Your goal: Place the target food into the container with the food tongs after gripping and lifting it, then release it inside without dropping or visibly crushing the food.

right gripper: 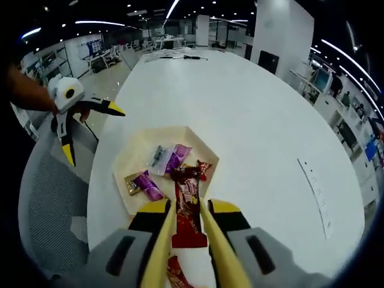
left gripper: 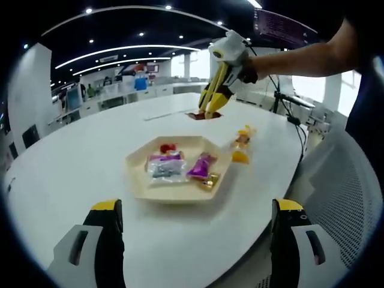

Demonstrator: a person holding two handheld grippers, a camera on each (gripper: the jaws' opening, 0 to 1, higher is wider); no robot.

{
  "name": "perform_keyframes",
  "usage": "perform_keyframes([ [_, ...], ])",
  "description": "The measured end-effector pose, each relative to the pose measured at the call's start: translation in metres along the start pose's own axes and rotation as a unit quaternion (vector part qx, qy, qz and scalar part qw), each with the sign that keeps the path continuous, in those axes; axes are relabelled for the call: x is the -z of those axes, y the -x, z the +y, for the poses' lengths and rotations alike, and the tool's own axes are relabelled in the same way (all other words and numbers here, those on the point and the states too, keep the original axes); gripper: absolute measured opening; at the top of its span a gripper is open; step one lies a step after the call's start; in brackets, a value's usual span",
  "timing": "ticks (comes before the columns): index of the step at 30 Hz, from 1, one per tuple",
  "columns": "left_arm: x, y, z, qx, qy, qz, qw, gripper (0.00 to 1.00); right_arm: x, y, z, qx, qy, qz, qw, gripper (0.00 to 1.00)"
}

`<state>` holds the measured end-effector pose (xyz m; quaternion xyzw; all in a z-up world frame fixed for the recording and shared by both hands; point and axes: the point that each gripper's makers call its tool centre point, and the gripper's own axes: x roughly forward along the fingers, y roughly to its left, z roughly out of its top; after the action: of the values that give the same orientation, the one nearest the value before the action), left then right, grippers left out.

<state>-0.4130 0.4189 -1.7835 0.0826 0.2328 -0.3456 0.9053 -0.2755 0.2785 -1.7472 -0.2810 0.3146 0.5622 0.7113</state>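
Right now you are pinching a glossy red wrapped bar [right gripper: 187, 207] between the slim yellow tongs [right gripper: 186, 240] of your right gripper [right gripper: 187, 223], its far end overlapping the rim of the pale hexagonal tray [right gripper: 123, 165] on the smooth white table [right gripper: 258, 120]. Crinkly purple wrapped sweets [left gripper: 201, 166] and a clear packet [left gripper: 166, 170] are lying in the tray; a yellow-orange sweet [left gripper: 241, 144] is sitting just beside it. Your left gripper [left gripper: 195, 231] is hovering wide open, empty.
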Motion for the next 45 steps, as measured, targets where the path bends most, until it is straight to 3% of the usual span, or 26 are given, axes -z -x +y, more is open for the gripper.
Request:
perform_keyframes([
  [10, -0.002, 0.001, 0.001, -0.002, -0.001, -0.005, 1.0000, 1.00, -0.028, -0.015, 0.016, -0.013, 0.015, -0.009, 0.9998, 0.24],
  [19, -0.002, 0.001, 0.002, -0.004, -0.002, -0.007, 1.0000, 1.00, -0.042, -0.025, 0.027, -0.021, 0.023, -0.015, 0.9994, 0.24],
  [32, -0.003, 0.002, 0.002, -0.006, 0.001, -0.007, 1.0000, 1.00, -0.050, -0.033, 0.031, -0.027, 0.034, -0.024, 0.9987, 0.26],
  [45, -0.004, 0.002, 0.005, -0.010, 0.002, -0.010, 0.9999, 1.00, -0.049, -0.026, 0.023, -0.015, 0.032, -0.039, 0.9986, 0.28],
])
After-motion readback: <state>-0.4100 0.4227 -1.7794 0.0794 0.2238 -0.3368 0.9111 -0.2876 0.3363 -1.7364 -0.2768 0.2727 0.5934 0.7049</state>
